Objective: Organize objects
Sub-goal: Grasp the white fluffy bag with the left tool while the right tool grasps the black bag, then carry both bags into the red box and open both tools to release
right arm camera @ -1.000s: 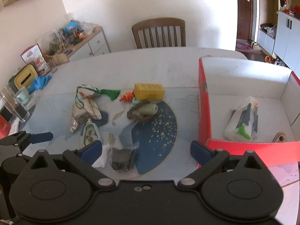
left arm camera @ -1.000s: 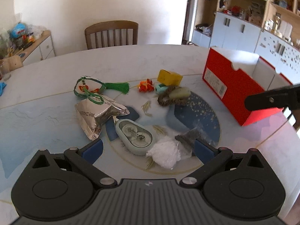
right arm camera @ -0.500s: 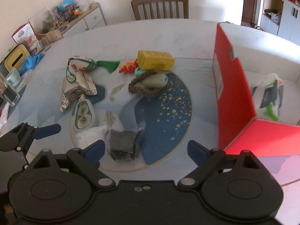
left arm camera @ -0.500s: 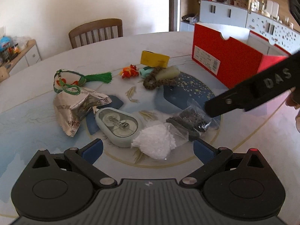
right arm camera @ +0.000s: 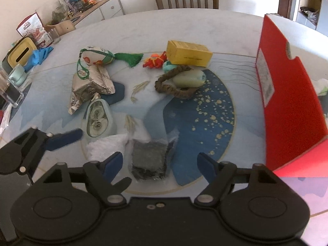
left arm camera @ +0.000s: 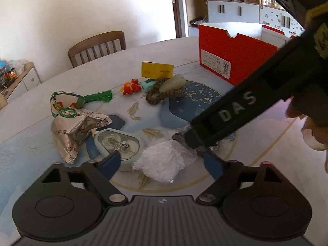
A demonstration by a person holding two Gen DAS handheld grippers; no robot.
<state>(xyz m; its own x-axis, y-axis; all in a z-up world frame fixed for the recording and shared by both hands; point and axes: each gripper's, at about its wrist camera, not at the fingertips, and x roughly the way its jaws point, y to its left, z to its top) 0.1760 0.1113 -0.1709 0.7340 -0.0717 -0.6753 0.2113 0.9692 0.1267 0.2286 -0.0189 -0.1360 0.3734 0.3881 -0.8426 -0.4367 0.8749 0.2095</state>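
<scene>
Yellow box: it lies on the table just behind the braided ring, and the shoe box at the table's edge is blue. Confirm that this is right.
One detail is wrong: the shoe box is red, not blue, as the right wrist view shows plainly. The rest holds: the yellow box lies on the table just behind the braided ring.

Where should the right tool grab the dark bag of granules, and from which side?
Across the short width of the dark bag, coming from above. It lies flat on the table, long axis running away from the right tool, whose closing jaws already straddle it without pressing. Watch the white fluffy bag touching its left edge: keep the left finger between the two.
</scene>
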